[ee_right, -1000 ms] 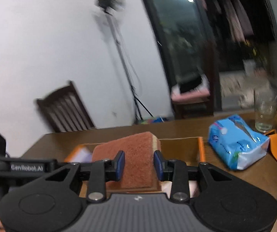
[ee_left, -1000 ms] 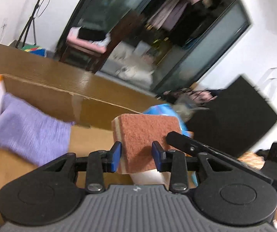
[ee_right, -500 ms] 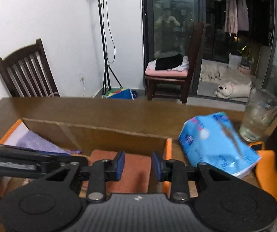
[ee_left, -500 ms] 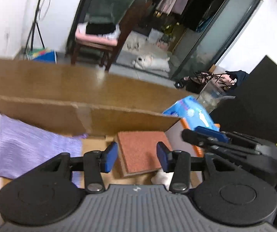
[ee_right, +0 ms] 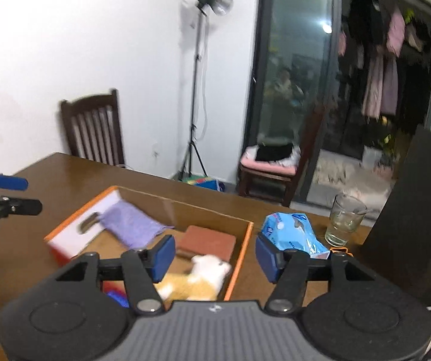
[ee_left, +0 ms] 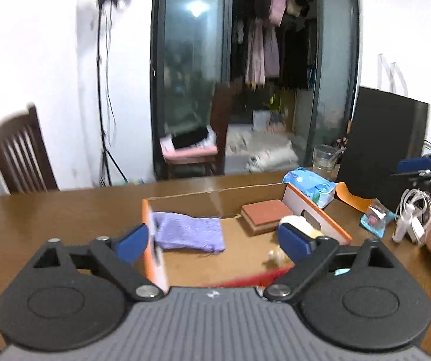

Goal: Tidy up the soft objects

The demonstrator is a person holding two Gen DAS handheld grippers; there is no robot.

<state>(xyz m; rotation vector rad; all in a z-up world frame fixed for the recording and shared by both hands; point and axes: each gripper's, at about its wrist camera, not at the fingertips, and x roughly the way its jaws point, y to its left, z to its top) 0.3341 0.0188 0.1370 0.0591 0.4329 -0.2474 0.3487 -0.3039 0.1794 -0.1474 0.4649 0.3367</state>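
An orange-edged cardboard box [ee_left: 317, 210] [ee_right: 77, 225] sits on the wooden table. Inside lie a purple cloth [ee_left: 188, 233] [ee_right: 131, 225], a brown sponge [ee_left: 265, 215] [ee_right: 207, 242] and a white and yellow plush toy [ee_left: 299, 228] [ee_right: 203, 276]. My left gripper [ee_left: 213, 242] is open and empty, held above the box's near side. My right gripper [ee_right: 213, 258] is open and empty above the box's right wall. Each gripper shows at the edge of the other's view: the right one [ee_left: 426, 170], the left one [ee_right: 1, 192].
A blue tissue pack [ee_left: 310, 185] [ee_right: 290, 231] and a glass [ee_right: 346, 219] stand right of the box. A black panel [ee_left: 383, 141] rises behind them. White cables [ee_left: 412, 213] and a small blue packet [ee_left: 376, 216] lie at the right. A chair [ee_right: 93, 129] stands beyond the table.
Both grippers let go of the brown sponge, which now lies in the box. Both opened wide and pulled back and up from the box.
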